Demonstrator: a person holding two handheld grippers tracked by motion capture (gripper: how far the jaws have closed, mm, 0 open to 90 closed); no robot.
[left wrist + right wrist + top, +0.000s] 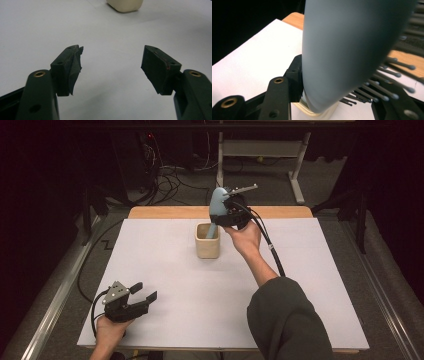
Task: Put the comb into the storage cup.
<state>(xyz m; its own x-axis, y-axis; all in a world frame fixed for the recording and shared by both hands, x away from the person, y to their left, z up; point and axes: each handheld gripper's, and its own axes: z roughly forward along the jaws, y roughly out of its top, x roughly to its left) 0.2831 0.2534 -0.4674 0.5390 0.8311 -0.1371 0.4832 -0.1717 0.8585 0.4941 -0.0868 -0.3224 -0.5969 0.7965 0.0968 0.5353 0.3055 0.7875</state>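
While right tool (226, 209) pinches hairbrush (218, 202) above cup (207, 241), left tool (141, 294) spread, table (300, 270) bare nearby

high: above, facing forward-down | gripper views: close, along jaws | shared: cup (207, 241)

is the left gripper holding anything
No, the left gripper has its fingers spread wide over the bare white table, with nothing between them.
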